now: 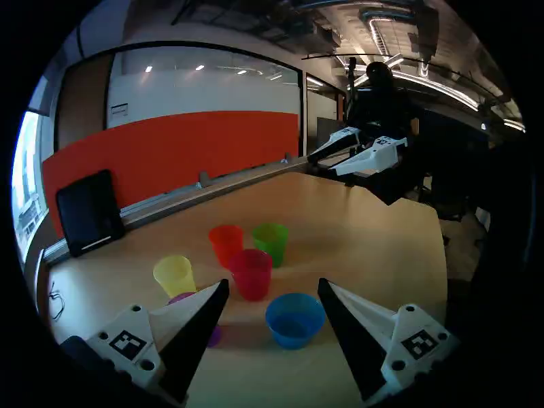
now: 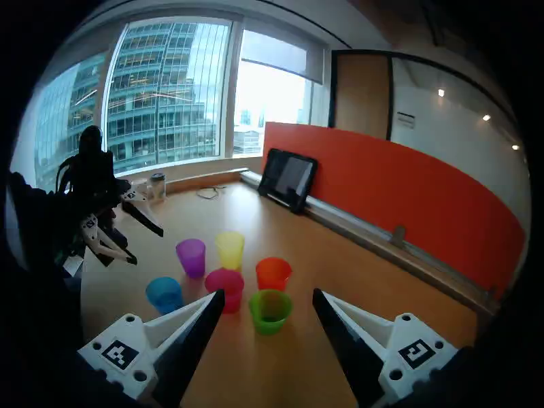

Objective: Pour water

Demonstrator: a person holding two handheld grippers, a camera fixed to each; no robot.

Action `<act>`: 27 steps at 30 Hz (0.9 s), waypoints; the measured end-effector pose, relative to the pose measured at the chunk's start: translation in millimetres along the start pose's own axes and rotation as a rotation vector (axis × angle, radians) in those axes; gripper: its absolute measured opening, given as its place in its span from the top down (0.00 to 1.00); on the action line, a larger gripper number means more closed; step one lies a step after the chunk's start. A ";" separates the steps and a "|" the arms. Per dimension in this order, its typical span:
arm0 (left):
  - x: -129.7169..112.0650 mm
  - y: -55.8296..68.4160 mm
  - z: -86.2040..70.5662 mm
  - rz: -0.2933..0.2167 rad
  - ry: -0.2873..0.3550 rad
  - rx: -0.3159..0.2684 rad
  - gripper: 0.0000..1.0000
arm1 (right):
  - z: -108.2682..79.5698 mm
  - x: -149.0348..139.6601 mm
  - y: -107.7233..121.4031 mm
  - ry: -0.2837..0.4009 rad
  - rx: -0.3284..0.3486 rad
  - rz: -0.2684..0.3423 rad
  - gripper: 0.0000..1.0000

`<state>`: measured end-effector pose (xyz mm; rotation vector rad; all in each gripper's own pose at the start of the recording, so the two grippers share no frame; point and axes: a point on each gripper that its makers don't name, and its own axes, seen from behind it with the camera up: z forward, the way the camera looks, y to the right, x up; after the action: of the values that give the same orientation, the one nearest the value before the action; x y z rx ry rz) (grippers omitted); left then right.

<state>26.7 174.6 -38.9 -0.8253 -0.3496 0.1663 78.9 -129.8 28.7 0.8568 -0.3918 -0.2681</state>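
Observation:
Several plastic cups stand clustered on the wooden table (image 1: 381, 224). In the left gripper view, a blue cup (image 1: 294, 319) with water sits nearest, between my open left gripper (image 1: 272, 292) fingers. Behind it stand a pink cup (image 1: 251, 273), an orange cup (image 1: 226, 244), a green cup (image 1: 270, 243), a yellow cup (image 1: 175, 275) and a purple cup (image 1: 212, 333), partly hidden by a finger. My right gripper (image 1: 338, 160) hovers far across the table. In the right gripper view, the green cup (image 2: 270, 310) lies ahead of my open right gripper (image 2: 268, 299), and the left gripper (image 2: 136, 238) is held at left.
A dark tablet (image 2: 291, 178) leans on the rail below an orange wall panel (image 2: 408, 197). A small jar (image 2: 158, 185) and a cable lie near the window sill. A person (image 2: 88, 177) stands at the table's left edge. Bare tabletop (image 2: 353, 265) spreads to the right of the cups.

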 end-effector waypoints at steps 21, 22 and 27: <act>-51.0 25.4 6.5 0.008 -0.114 -0.047 0.03 | 32.9 -42.9 1.6 -0.093 0.028 -0.022 0.00; -53.0 25.9 7.1 0.008 -0.120 -0.049 0.03 | 34.1 -44.2 1.6 -0.095 0.028 -0.023 0.00; -63.4 28.0 10.7 0.017 -0.151 -0.057 0.03 | 40.7 -51.6 0.9 -0.107 0.034 -0.026 0.00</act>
<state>-36.4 183.0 -68.2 -0.8747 -0.4911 0.2355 14.9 -137.1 41.7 0.8838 -0.4865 -0.3327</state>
